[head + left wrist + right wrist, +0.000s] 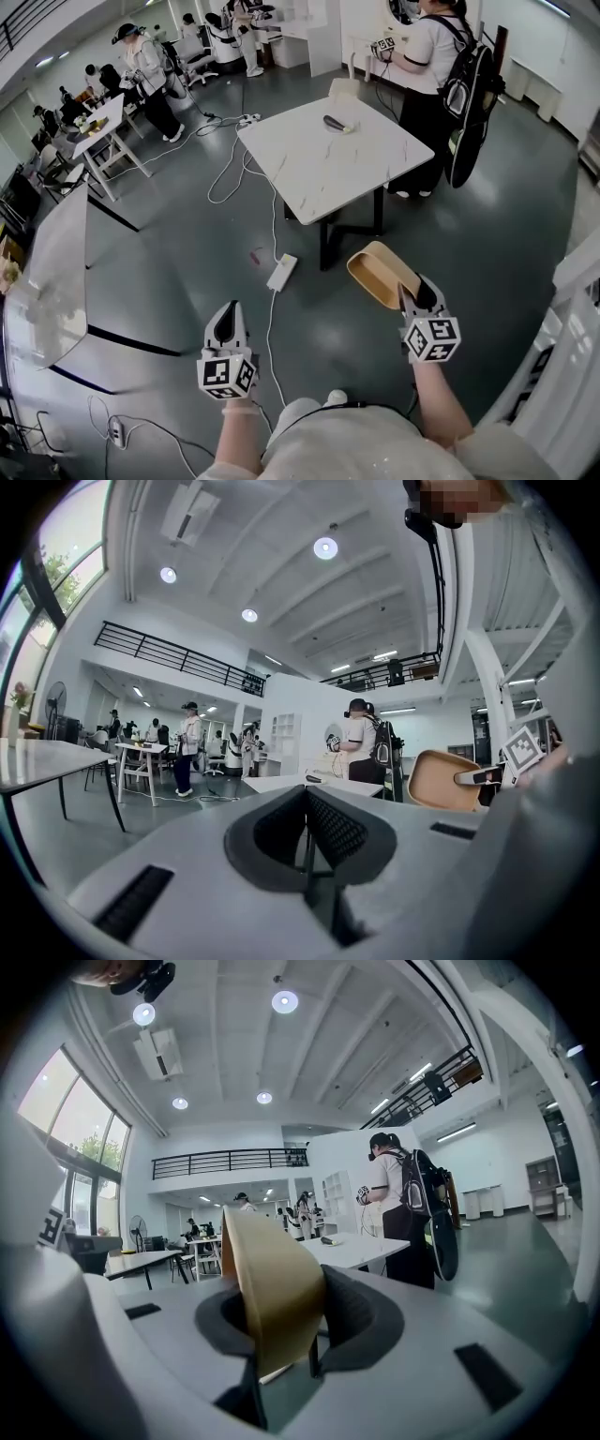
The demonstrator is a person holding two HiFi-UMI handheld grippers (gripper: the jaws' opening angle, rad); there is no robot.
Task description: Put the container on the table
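Right gripper [417, 291] jaws clamp tan container [375, 272] by its rim, white desk [319, 173] well ahead; left gripper [228, 317] jaws closed, empty.

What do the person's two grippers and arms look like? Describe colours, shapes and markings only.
Both the left gripper and the right gripper have light grey bodies and dark, ribbed pads. Each carries a white cube printed with black square markers. The forearms have no sleeves over them, and the person wears a pale top.
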